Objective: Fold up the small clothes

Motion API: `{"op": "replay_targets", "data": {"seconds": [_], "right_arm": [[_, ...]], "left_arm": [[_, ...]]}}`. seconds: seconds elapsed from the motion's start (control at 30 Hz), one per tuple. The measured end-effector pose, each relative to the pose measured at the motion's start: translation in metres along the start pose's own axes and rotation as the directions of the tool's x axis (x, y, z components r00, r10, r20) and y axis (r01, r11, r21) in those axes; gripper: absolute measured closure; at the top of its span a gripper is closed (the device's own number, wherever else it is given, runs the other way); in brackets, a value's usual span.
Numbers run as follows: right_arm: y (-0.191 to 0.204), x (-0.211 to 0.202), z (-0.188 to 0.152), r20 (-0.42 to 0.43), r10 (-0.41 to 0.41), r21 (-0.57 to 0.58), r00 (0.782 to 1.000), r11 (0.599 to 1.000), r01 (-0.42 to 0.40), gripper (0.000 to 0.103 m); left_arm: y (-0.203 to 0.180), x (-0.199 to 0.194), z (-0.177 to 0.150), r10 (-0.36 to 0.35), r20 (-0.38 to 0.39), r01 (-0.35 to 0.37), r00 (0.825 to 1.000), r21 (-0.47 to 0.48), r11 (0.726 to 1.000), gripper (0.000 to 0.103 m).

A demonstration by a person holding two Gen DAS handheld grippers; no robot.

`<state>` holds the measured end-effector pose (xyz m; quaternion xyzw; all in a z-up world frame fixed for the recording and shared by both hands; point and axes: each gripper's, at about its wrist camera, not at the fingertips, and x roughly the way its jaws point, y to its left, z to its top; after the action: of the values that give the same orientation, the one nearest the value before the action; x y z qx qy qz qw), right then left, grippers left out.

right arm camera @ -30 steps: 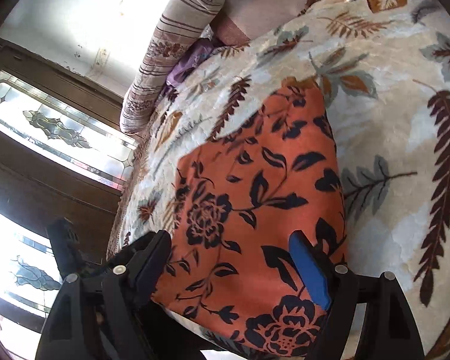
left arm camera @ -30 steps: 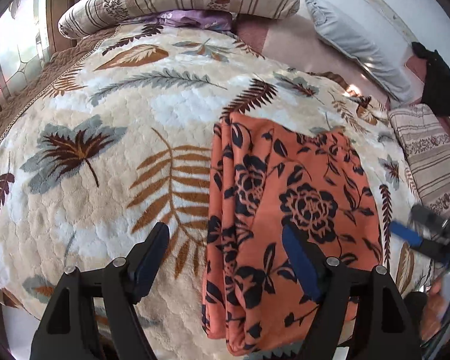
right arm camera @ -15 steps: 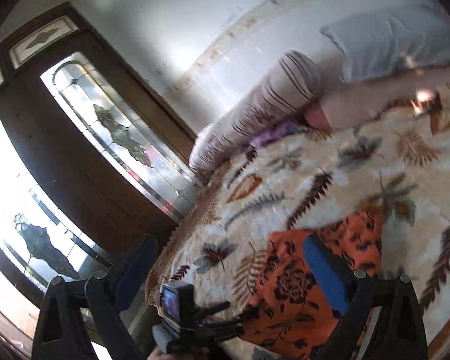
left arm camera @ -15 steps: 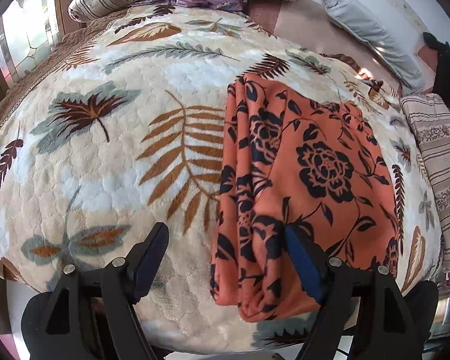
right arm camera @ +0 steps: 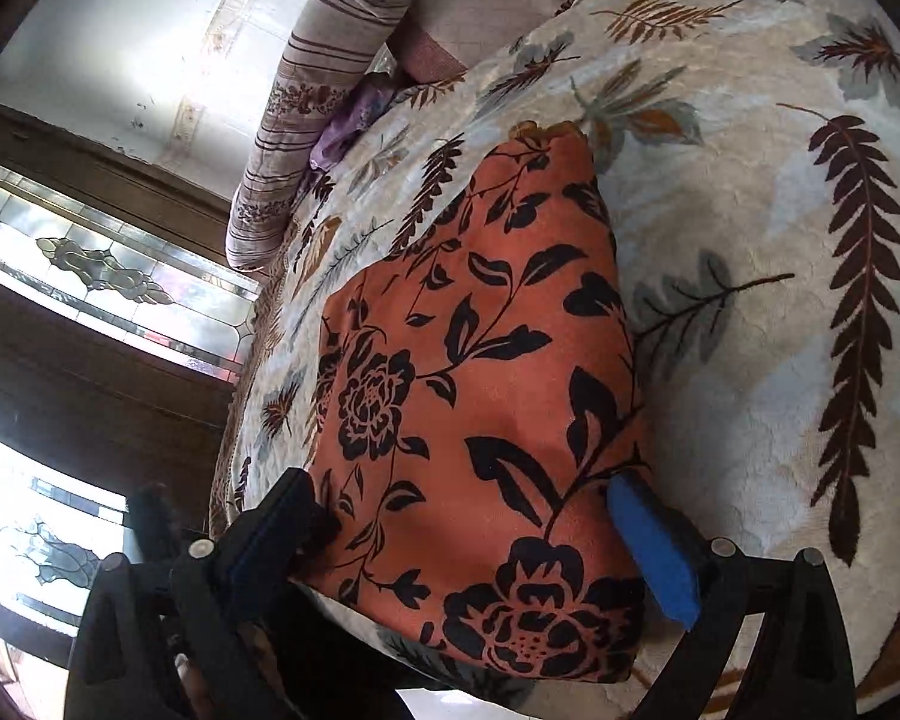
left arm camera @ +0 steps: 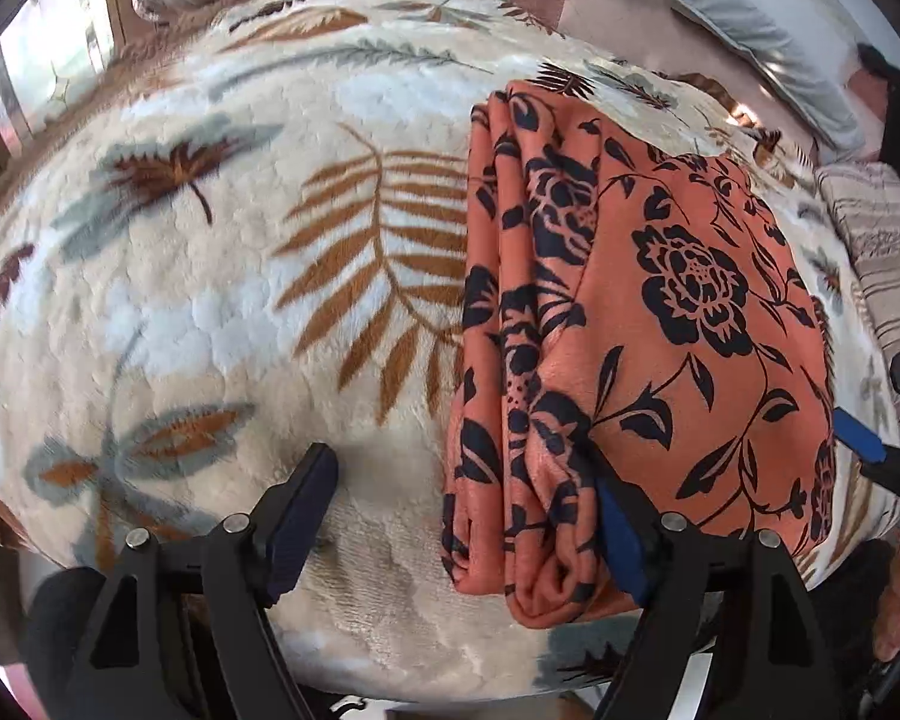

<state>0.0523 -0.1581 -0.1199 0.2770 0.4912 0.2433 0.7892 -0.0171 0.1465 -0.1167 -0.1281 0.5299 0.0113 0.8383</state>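
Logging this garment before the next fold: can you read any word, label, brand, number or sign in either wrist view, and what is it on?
None: no readable text in either view.
Orange floral garment: only a black flower print, no tag or label showing.
Leaf-pattern blanket: pattern only.
Striped bolster: stripes and ornament, no lettering.

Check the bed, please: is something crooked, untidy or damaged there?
Nothing looks damaged. The folded orange floral garment lies flat on the leaf-patterned blanket. Only its left edge is untidy: the layers bunch in loose ridges instead of one clean fold.
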Motion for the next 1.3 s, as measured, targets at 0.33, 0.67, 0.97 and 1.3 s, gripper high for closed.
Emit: {"op": "replay_targets", "data": {"seconds": [0.33,0.67,0.97,1.3], "right_arm": [[0.012,-0.003,-0.014,-0.019,0.008,-0.026,1.000,1.000,-0.009,0.003],[0.020,0.021,-0.029,-0.068,0.032,-0.046,0.997,0.998,-0.035,0.003],[0.026,0.029,-0.028,-0.085,0.021,-0.061,0.996,0.998,-0.026,0.004],[0.023,0.029,-0.030,-0.086,0.027,-0.055,0.996,0.998,-0.031,0.004]], "left_arm": [[-0.006,-0.002,-0.001,0.022,0.018,-0.023,1.000,0.049,0.999,0.018],[-0.006,0.000,-0.001,0.020,0.014,-0.021,1.000,0.046,0.999,0.018],[-0.003,-0.001,-0.003,0.009,0.017,-0.010,1.000,0.047,0.999,0.018],[0.002,-0.005,-0.011,-0.028,0.011,0.028,1.000,0.006,1.000,0.018]]}}
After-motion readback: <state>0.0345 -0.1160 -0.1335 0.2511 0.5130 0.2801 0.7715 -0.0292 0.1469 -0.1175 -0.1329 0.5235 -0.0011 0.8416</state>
